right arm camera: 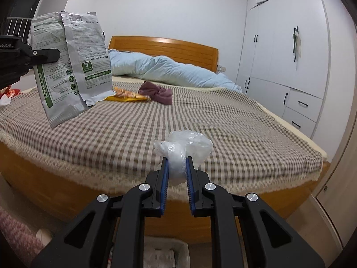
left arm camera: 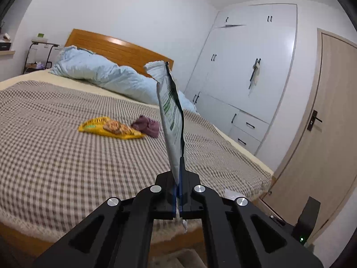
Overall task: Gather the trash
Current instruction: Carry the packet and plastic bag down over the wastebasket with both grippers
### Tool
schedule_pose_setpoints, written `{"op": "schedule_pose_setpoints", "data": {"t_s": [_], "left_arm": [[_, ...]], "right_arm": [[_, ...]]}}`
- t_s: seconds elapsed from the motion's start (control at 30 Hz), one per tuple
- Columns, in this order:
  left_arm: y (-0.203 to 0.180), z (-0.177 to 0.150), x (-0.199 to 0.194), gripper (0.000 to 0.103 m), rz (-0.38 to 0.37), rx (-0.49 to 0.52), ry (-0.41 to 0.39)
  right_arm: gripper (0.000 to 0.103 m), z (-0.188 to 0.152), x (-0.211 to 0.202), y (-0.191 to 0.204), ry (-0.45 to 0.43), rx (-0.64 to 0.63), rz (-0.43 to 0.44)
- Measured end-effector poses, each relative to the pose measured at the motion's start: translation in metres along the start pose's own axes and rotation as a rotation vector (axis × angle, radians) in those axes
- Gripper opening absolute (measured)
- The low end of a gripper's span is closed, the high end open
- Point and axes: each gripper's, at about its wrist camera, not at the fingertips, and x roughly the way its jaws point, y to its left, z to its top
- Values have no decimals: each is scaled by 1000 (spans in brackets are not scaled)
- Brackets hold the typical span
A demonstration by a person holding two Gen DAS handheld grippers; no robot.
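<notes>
My left gripper (left arm camera: 179,163) is shut on the bottom edge of a white and green snack bag (left arm camera: 170,111), which stands up edge-on above the bed. In the right wrist view the same bag (right arm camera: 71,67) hangs at the upper left with the left gripper (right arm camera: 57,56) clamped on it. My right gripper (right arm camera: 176,159) is shut on a crumpled clear plastic bag (right arm camera: 185,148) just off the foot of the bed. A yellow snack wrapper (left arm camera: 111,127) lies on the checked bedspread (left arm camera: 67,156), also the yellow wrapper (right arm camera: 127,96) beside a maroon cloth (right arm camera: 157,92).
A light blue duvet (left arm camera: 100,73) is bunched by the wooden headboard (left arm camera: 116,47). White wardrobes (left arm camera: 245,78) and a wooden door (left arm camera: 323,122) stand to the right. A white bin (right arm camera: 162,254) with rubbish shows below the right gripper. Red and white litter (right arm camera: 9,96) lies at the bed's far left.
</notes>
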Motion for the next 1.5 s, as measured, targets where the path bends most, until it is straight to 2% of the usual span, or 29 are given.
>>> {"op": "schedule_pose_setpoints", "data": {"t_s": [0.2,0.5,0.93,1.37,1.5], "left_arm": [[-10,-23,-11,0,-11,12,31],[-24,-61,-15,0,-25,60,128],[-37,-107,0,0,-40,129,272],[-39,-161,34,0,-48,156,490],[-42,-175,47,0,-47,154,551]], "right_arm": [[15,-18,-11,0,42,-11,11],[15,-46,-23,-3,108,-27,29],[15,-81,-21,-5,201,-40,56],[15,-100,-5,-17,264,23,48],[15,-110,8,-21,312,54,57]]}}
